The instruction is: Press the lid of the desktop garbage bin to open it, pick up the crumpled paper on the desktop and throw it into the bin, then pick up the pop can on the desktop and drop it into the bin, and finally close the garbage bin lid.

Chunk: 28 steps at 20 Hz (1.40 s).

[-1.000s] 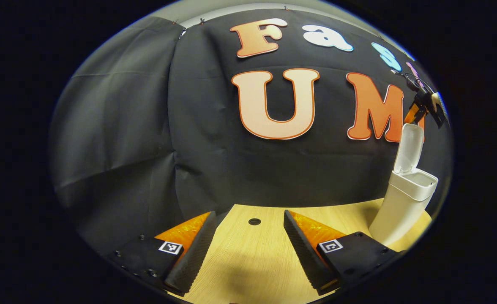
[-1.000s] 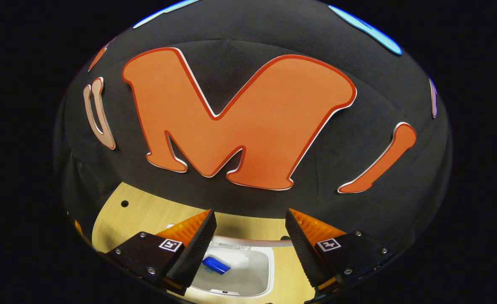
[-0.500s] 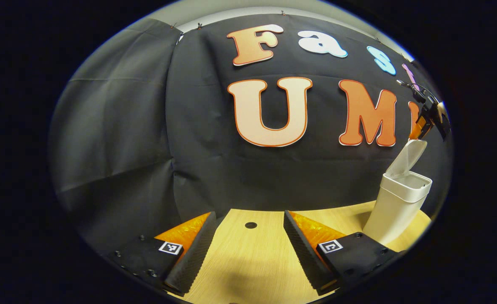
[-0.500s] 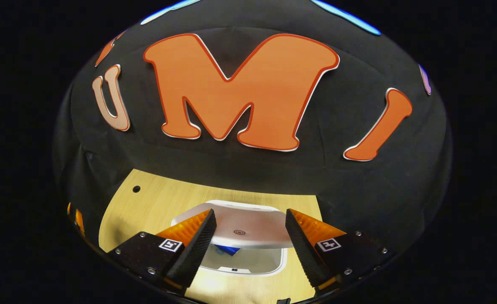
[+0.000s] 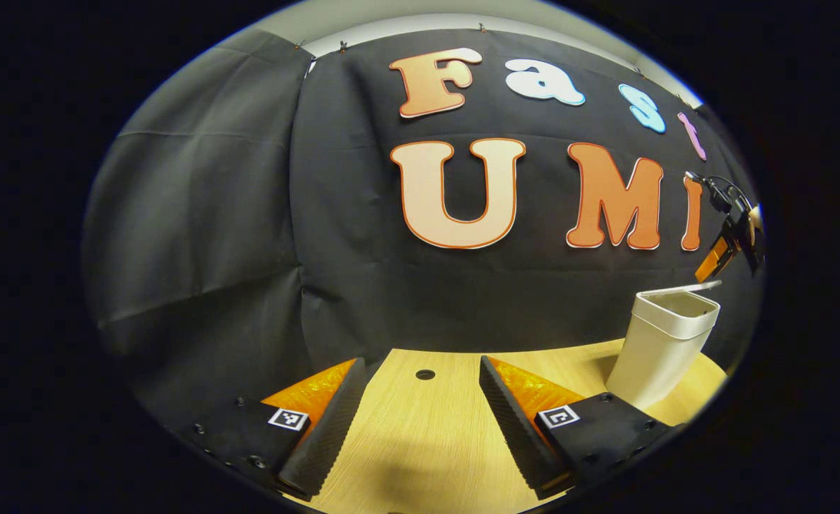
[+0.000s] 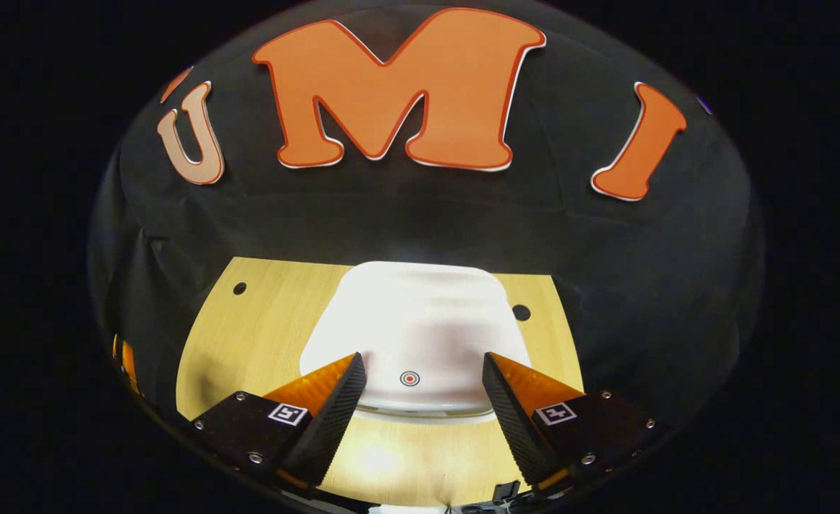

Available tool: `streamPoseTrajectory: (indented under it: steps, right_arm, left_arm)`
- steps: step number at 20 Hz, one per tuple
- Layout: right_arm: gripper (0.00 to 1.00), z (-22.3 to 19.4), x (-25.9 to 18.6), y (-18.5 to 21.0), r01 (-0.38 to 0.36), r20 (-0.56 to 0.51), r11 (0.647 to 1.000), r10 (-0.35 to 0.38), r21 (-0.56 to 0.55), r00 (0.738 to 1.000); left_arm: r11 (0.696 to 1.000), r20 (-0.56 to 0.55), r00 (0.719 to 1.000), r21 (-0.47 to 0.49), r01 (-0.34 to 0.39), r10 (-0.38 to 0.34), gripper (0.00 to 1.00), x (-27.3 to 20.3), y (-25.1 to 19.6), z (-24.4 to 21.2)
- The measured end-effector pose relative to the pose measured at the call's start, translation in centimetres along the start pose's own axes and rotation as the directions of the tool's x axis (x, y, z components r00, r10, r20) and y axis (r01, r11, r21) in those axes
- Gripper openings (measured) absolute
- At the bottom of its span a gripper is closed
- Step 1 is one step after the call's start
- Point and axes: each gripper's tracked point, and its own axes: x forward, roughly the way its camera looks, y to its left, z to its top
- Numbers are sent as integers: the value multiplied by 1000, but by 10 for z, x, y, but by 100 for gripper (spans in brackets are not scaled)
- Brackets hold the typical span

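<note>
The white desktop bin (image 5: 659, 350) stands at the table's right side in the left gripper view, its lid (image 5: 681, 288) lying almost flat on the rim with a thin gap. My right gripper (image 5: 728, 243) hangs just above the lid's far edge. In the right gripper view the lid (image 6: 420, 321) spreads under my right gripper (image 6: 423, 407), which is open, its fingertips over the lid's near edge by a small red ring mark (image 6: 410, 378). My left gripper (image 5: 416, 421) is open over bare wood, well left of the bin. The bin's inside is hidden.
The wooden table (image 5: 434, 442) has a small round hole (image 5: 425, 374) ahead of my left gripper, and two holes (image 6: 239, 288) (image 6: 521, 312) flank the bin. The black cloth wall stands close behind the bin.
The lid has swung from upright down to nearly flat, covering the blue can seen inside earlier. My right gripper came down with it. My left gripper barely moved.
</note>
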Motion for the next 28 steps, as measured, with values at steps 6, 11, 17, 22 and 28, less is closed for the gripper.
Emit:
streamPoseTrajectory:
  steps: [6,11,17,22,28]
  right_arm:
    - [100,-33,10,4,7,-46,1000,-7,9,999]
    - [100,-51,14,4,16,-106,1000,-19,-27,994]
    - [100,-50,17,2,11,-141,999,-4,53,990]
    - [100,-22,26,1,-1,-68,996,7,94,998]
    - [99,-20,35,-1,7,-104,999,-1,52,995]
  left_arm:
    - [1000,-3,1000,2,10,-10,100,-6,-3,0]
    - [1000,-6,1000,19,25,-25,100,-6,-10,0]
    - [999,-21,998,13,52,-52,100,0,-21,-4]
    - [997,-19,998,40,63,-62,100,6,-25,-1]
    - [997,-29,997,41,67,-66,100,19,-30,-3]
